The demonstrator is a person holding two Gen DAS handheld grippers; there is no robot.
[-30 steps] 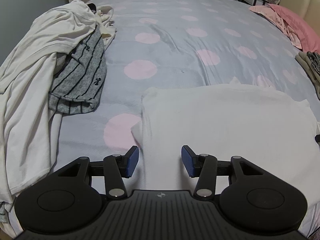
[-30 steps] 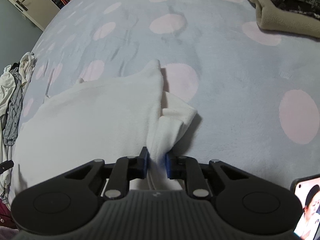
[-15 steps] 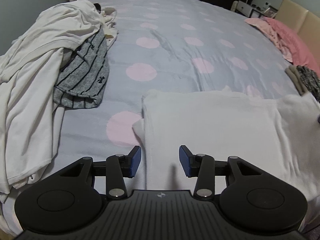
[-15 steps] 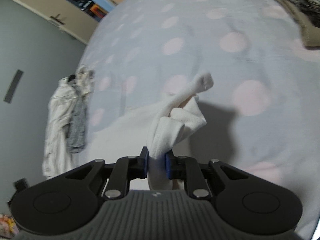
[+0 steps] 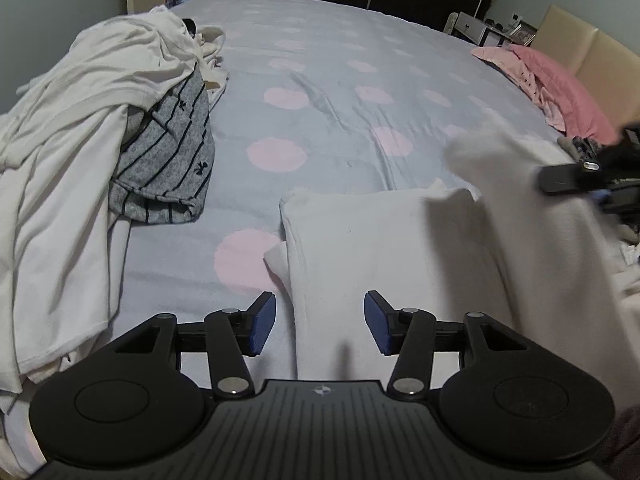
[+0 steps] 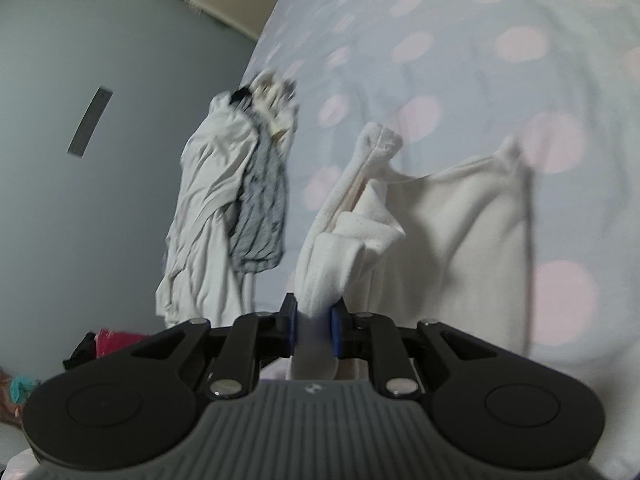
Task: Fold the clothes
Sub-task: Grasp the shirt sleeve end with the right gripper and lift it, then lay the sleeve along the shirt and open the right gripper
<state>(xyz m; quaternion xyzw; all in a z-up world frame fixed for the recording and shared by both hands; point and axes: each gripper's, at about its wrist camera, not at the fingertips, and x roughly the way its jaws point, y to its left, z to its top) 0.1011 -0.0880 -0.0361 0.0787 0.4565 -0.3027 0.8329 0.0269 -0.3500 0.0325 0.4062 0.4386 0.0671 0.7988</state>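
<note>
Lifted since before: white garment (image 6: 460, 216) edge pinched in right tongs (image 6: 314, 320), mid-fold; left tongs (image 5: 320, 322) wide open, empty; pile (image 5: 80, 128) at left unfolded.

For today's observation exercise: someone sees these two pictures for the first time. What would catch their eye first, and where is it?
Probably the white garment in the middle of the dotted bedspread, one side lifted off the bed and bunched in the shut right gripper. Next, the heap of clothes at the bed's left edge, a grey striped top lying on it. The left gripper hangs open and empty over the garment's near edge.
</note>
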